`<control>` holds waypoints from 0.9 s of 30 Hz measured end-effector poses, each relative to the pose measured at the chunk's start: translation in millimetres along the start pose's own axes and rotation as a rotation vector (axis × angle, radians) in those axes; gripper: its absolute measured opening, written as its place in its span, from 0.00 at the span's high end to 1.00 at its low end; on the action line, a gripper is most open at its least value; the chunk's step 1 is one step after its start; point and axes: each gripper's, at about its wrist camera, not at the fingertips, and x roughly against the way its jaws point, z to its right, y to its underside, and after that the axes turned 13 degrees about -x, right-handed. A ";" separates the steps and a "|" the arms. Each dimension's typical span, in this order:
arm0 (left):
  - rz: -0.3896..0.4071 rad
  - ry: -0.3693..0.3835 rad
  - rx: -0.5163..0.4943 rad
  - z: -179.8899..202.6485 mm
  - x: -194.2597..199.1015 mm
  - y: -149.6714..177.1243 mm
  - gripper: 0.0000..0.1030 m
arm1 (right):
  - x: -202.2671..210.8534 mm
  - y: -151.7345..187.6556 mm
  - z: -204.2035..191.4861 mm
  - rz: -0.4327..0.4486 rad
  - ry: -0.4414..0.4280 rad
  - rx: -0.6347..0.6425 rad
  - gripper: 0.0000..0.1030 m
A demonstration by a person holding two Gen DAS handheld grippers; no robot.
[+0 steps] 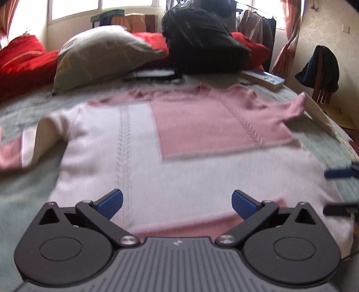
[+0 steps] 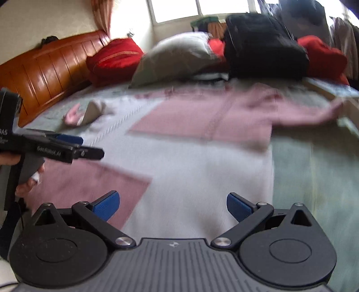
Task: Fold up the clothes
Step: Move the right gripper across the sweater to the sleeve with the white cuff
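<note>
Sweater (image 1: 184, 143) flat on bed (image 2: 314, 170), collar toward pillows, both grippers' fingers spread.

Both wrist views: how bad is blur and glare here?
Left wrist view: sweater motion-smeared, left gripper sharp, windows blown out. Right wrist view: heavier smear over sweater and pillow, right gripper crisp, window glare up top; fisheye bends the headboard.

Left tool (image 1: 177, 203) gaping — over sweater (image 1: 190, 161).
</note>
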 end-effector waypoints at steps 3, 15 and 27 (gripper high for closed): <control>-0.002 -0.025 0.002 -5.0 -13.4 -14.4 0.01 | -19.3 -40.0 6.0 0.047 0.033 0.062 0.00; -0.051 -0.046 0.047 -32.7 -71.7 -52.7 0.01 | -162.7 -175.3 78.1 -0.023 -0.011 -0.175 0.00; -0.041 -0.021 0.059 -38.9 -103.7 -22.5 0.01 | -245.4 -207.6 134.7 -0.001 0.136 -0.284 0.00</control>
